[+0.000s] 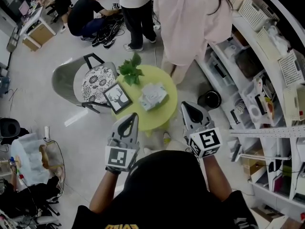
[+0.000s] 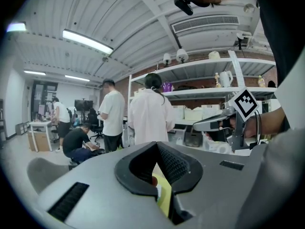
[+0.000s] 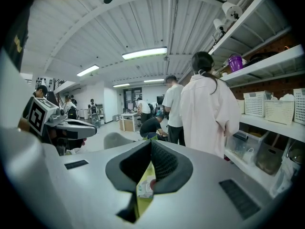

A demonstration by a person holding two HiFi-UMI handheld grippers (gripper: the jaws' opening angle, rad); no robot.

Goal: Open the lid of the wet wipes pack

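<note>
- Shelving w/ white baskets and boxes is seen curving down the right side.
- A person in a pale pink shirt is stood at the far edge of the table, back turned in both gripper views.
- Round yellow-green table is set mid-floor. A grey chair w/ patterned cushion is parked just beside it on the left.
- Left gripper and right gripper are held up on the near side of the table, pointed at it and apart from everything on it. Both are clenched, jaw tips pressed together, nothing caught btwn them.
- Framed deer pic is propped on the table's left part.
- Wet wipes pack is laid on the table top, just right of the deer pic and near the plant, touched by neither gripper. Lid state can't be made out, too small.
</note>
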